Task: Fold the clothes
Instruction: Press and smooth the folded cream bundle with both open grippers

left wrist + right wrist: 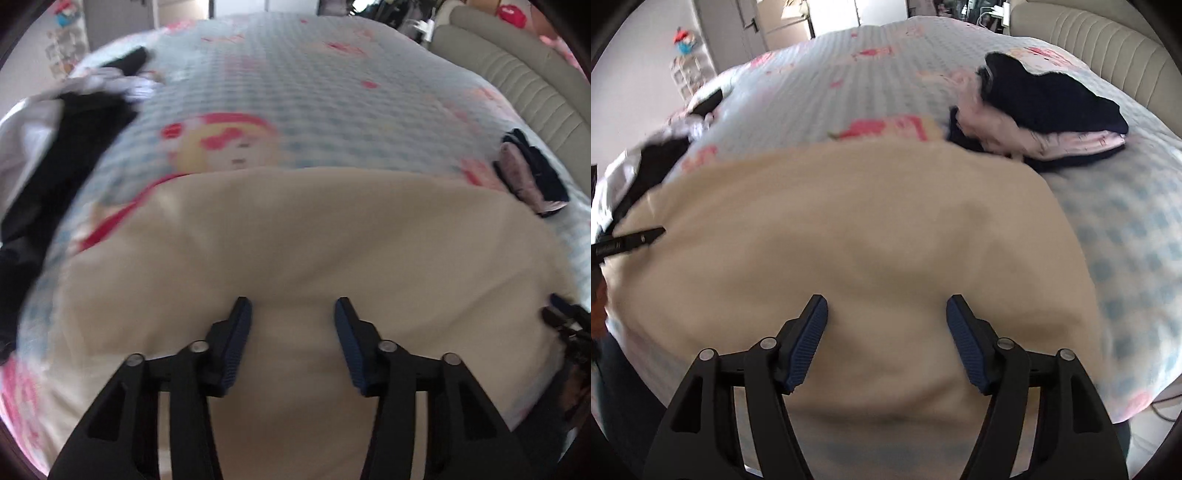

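Cartoon print [229,147] leftward; folded stack [1052,122] rightward.

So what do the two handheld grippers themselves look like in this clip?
Both look alike: the left gripper and right gripper each have two black linkage arms with silver pivot pins, ending in fingers with blue ribbed pads. No cables, hands or sleeves show.
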A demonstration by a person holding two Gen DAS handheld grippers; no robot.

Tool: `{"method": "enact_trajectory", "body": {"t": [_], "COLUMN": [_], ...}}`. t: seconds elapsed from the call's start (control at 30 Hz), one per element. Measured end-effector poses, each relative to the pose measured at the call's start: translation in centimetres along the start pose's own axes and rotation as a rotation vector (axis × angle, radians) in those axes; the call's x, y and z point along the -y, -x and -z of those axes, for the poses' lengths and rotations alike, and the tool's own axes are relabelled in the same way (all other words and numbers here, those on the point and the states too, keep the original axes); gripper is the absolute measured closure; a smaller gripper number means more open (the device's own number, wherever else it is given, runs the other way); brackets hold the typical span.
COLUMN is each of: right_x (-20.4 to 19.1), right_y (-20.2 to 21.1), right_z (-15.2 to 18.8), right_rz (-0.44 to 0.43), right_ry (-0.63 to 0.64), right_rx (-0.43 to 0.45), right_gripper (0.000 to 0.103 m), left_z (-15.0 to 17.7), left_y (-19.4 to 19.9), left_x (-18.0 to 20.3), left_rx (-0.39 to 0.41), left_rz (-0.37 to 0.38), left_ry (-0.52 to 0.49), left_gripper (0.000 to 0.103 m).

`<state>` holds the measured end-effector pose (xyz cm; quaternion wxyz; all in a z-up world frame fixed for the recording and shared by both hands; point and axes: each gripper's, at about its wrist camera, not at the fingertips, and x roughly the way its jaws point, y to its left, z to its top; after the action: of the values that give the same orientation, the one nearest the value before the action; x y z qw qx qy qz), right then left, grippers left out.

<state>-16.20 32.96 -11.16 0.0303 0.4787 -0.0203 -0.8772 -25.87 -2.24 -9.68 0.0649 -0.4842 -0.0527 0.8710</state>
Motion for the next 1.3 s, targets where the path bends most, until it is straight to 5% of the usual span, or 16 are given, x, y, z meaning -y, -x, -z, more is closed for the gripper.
{"method": "enact_trajectory", "body": {"t": [0.13,0.23,0.3,0.33,0.43,0.67,0.73,0.9,1.07,1.13,1.2,1.27,1.3], "right_x": [3.1,4.9,5.1,5.0,3.5,2.9,4.3,7.4,10.0,9.8,9.1,8.5,8.1], "right_y": [1.9,4.3,5.7,6.3,4.9,3.0,4.0,6.6,6.8,6.0,4.3,2.6,2.0], "right_z": [1.3,1.0,1.1,1.2,1.7,3.5,3.8,3.9,4.2,4.1,3.9,3.7,3.6], "right_rz": [0.100,0.124,0.108,0.089,0.007,0.090,0.105,0.221,-0.013,-0.131,-0.135,-0.138,-0.130], "right_ry": [0.006,-0.066,-0.121,-0.149,-0.190,-0.110,-0.139,-0.240,-0.348,-0.373,-0.371,-0.368,-0.358], "right_rx": [0.006,0.011,0.045,0.062,0.047,-0.004,-0.003,0.047,0.000,-0.019,-0.037,-0.055,-0.062], "right_gripper": [0.059,0.051,0.033,0.033,0.033,0.051,0.065,0.056,0.050,0.045,0.038,0.039,0.048], "left_z": [2.1,3.6,4.6,5.1,6.6,10.8,11.0,11.9,11.7,11.7,11.9,12.4,12.6], "left_y": [2.3,4.0,5.1,5.6,4.8,1.4,1.7,1.9,3.0,3.6,3.8,4.1,4.2], "left_x": [-0.7,-1.2,-1.6,-1.6,2.5,3.6,3.3,2.4,-0.9,-2.6,-4.0,-5.2,-5.8], "left_rx": [0.021,0.037,0.048,0.054,0.070,-0.017,-0.009,0.032,0.127,0.162,0.173,0.171,0.170], "left_rz": [-0.034,-0.060,-0.078,-0.078,0.078,-0.047,-0.052,-0.021,0.124,0.125,0.094,0.018,-0.019], "left_ry": [0.022,0.038,0.049,0.054,0.035,0.031,0.034,0.072,0.238,0.313,0.365,0.404,0.423], "left_gripper": [0.065,0.057,0.053,0.051,0.049,0.048,0.048,0.048,0.048,0.048,0.048,0.064,0.073]}}
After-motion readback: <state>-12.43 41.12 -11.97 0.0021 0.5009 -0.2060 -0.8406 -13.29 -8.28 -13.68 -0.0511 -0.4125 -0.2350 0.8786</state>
